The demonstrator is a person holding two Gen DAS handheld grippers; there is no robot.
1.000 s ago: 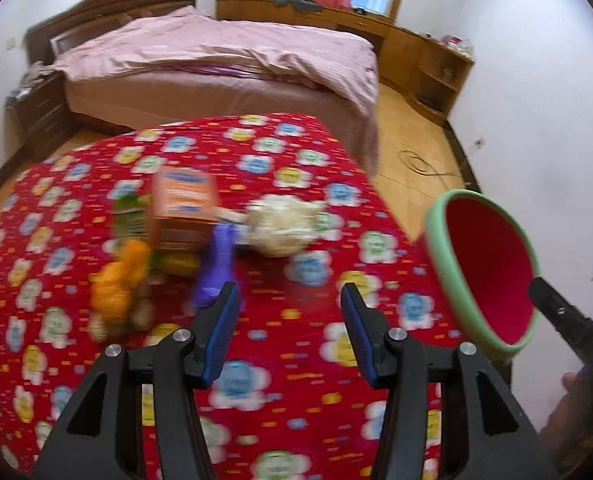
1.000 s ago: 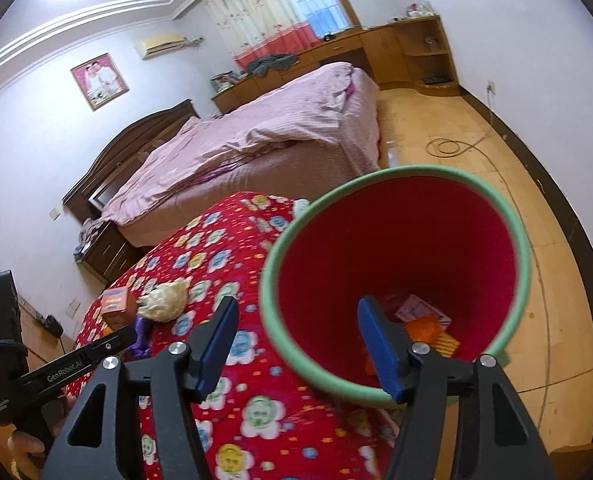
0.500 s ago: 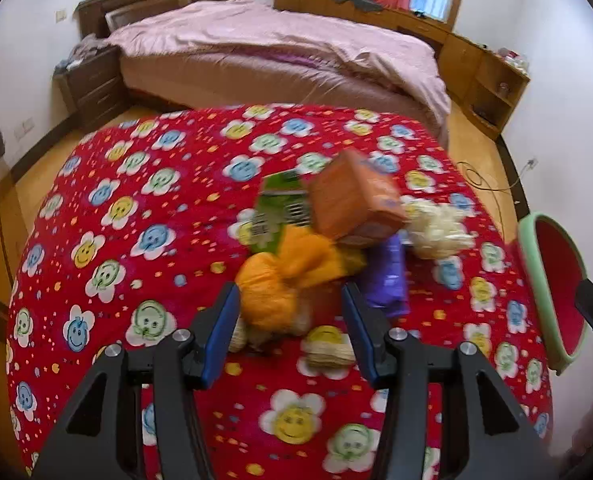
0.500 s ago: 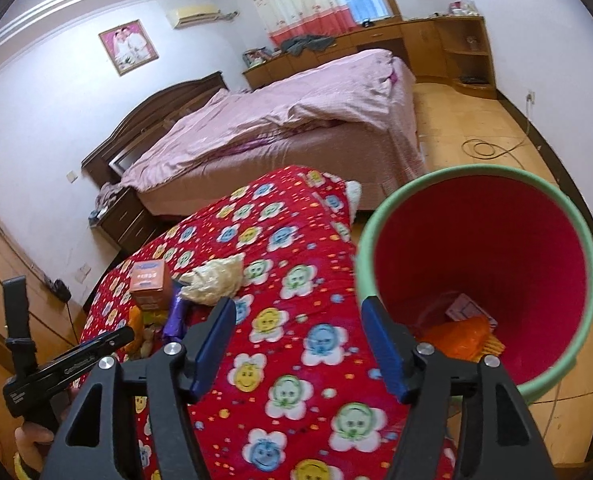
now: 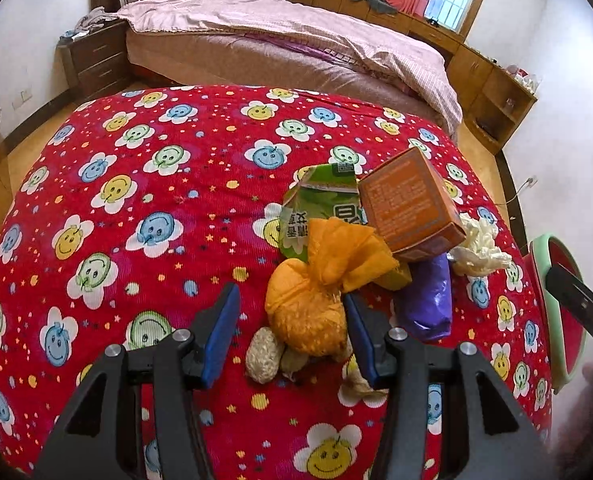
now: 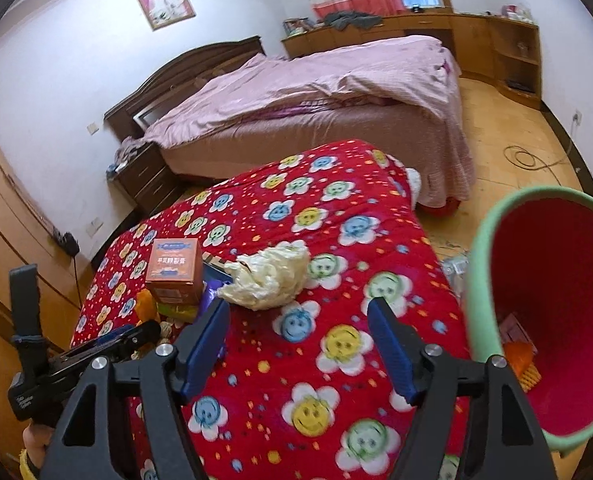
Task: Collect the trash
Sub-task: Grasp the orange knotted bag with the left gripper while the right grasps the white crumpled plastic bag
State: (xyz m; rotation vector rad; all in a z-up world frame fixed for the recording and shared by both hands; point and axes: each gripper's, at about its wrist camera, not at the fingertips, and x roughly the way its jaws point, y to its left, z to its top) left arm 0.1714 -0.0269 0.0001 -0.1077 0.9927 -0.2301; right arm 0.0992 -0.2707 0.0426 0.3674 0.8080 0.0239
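Left gripper [image 5: 292,334]: jaws spread wide, nothing clamped. An orange tied bag [image 5: 316,300] sits in the gap between the blue pads [image 5: 220,336], nearer the right pad and perhaps brushing it; contact unclear. A pale oval lump [image 5: 262,354] lies just near-left of the bag, low between the fingers.

Rest of the trash cluster lies beyond and to the right on the red smiley-flower cloth [image 5: 136,208]: green printed packet [image 5: 320,204] flat under the bag's flared top; orange carton [image 5: 410,204] tilted, resting on the pile; purple wrapper [image 5: 426,300] just right of the bag; crumpled cream plastic [image 5: 478,248] farther right.

Right gripper [image 6: 302,344]: jaws open, empty, held over the near part of the cloth. The crumpled plastic lies just beyond its left finger, apart. Green-rimmed red bin [image 6: 484,264] tilted at right, off the cloth's edge, with orange scraps [image 6: 522,360] inside.
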